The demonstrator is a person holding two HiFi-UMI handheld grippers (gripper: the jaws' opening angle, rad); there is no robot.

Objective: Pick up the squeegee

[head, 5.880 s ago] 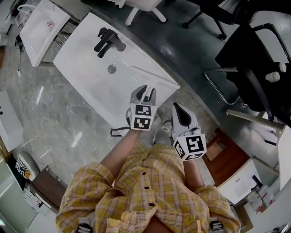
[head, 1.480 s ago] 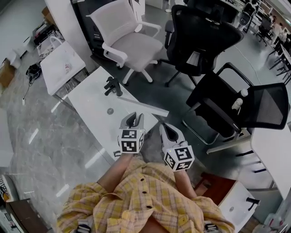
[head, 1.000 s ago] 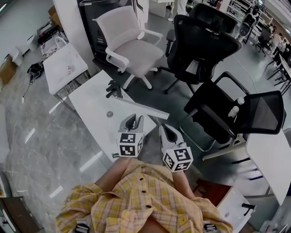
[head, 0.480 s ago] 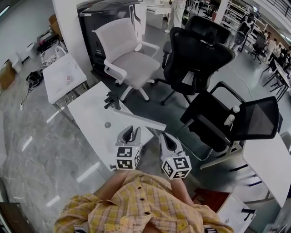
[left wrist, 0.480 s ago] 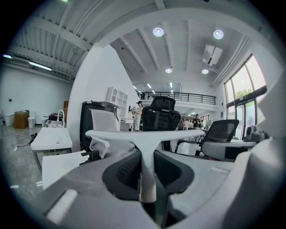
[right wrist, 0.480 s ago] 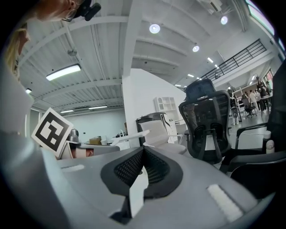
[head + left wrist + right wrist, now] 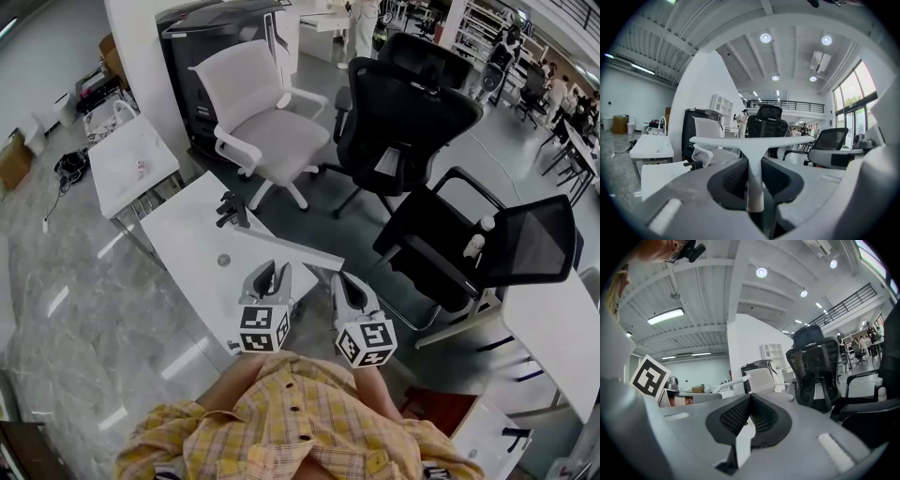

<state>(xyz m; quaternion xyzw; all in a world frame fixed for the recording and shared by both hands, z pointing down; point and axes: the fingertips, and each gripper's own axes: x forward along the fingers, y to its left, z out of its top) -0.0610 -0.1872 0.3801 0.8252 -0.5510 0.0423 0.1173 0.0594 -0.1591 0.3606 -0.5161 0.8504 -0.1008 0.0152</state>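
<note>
The white squeegee (image 7: 287, 247) is gripped by its handle in my left gripper (image 7: 270, 277), with its long blade lying crosswise just past the fingertips. In the left gripper view the handle (image 7: 754, 187) stands upright between the dark pads (image 7: 733, 180), and the blade (image 7: 752, 140) spans the view, held level above the basin. Beside it, my right gripper (image 7: 346, 292) is shut with nothing in it. In the right gripper view the right gripper (image 7: 750, 398) shows its pads meeting, and the squeegee (image 7: 732, 382) appears at the left.
Below the grippers is a white sink basin (image 7: 183, 239) with a black faucet (image 7: 232, 207) and a drain (image 7: 223, 260). A white office chair (image 7: 258, 117) and black chairs (image 7: 412, 108) stand beyond it. A small white table (image 7: 131, 159) is at the left.
The head view has tilted up, so more of the room shows. The left gripper has lifted slightly with the squeegee still in it. The right gripper stays beside it.
</note>
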